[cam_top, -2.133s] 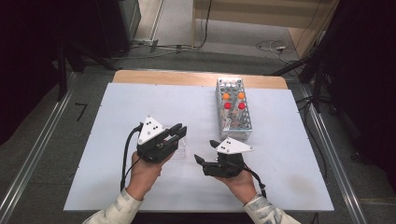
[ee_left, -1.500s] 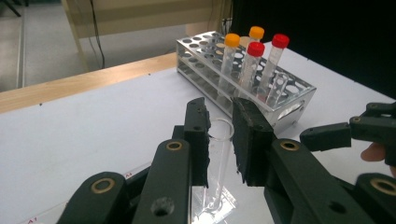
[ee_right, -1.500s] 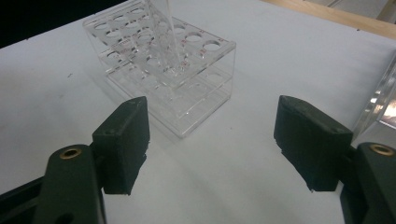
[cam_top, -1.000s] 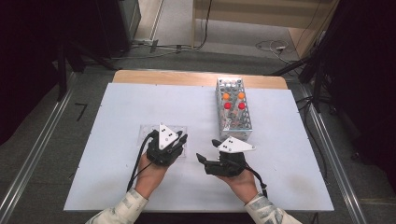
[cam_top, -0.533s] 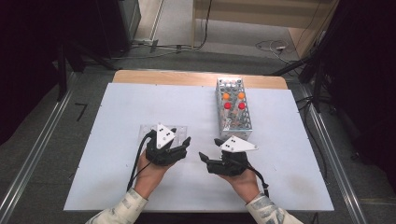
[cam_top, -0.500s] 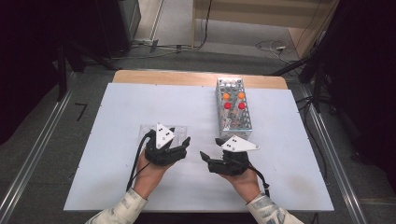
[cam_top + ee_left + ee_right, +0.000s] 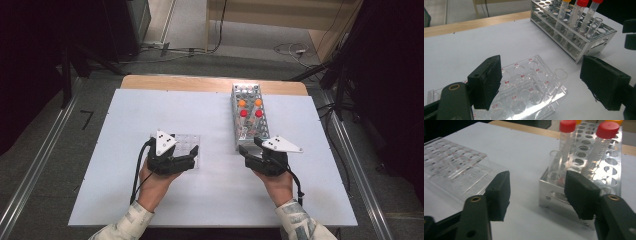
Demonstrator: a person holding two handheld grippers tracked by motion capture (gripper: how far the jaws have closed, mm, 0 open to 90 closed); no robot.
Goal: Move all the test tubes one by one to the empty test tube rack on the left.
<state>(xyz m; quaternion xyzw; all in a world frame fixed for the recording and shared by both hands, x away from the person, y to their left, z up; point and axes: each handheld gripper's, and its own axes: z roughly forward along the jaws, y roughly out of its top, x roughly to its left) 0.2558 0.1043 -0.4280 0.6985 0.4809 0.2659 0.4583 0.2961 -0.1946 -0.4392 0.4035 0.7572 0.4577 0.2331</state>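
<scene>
The clear well plate (image 7: 524,87) lies flat on the table (image 7: 210,200), left of centre, and there seems to be a loose clear tube (image 7: 557,82) leaning at its near right corner — hard to be sure, it is all transparent. Your left hand-held gripper (image 7: 539,82) sits right over the plate with its jaws spread wide; one pad (image 7: 487,80) is above the plate's lettered wells, the other hangs off past its right edge, and nothing is between them that they touch. You look to be at the approach step: lined up on the plate, not yet gripping.

The next move, as I judge it, is to lower and close on the plate's edge or on that tube — pick one, because the jaws now straddle both. Clear plastic is slick, so close squarely.

To the right stands the metal tube rack (image 7: 249,117), carrying tubes with red caps (image 7: 607,130) and orange caps (image 7: 242,103), plus an uncapped clear one (image 7: 554,163) at its near end. Your right hand-held gripper (image 7: 537,192) is also open wide, empty, pointed at the rack's near end and just short of it.
</scene>
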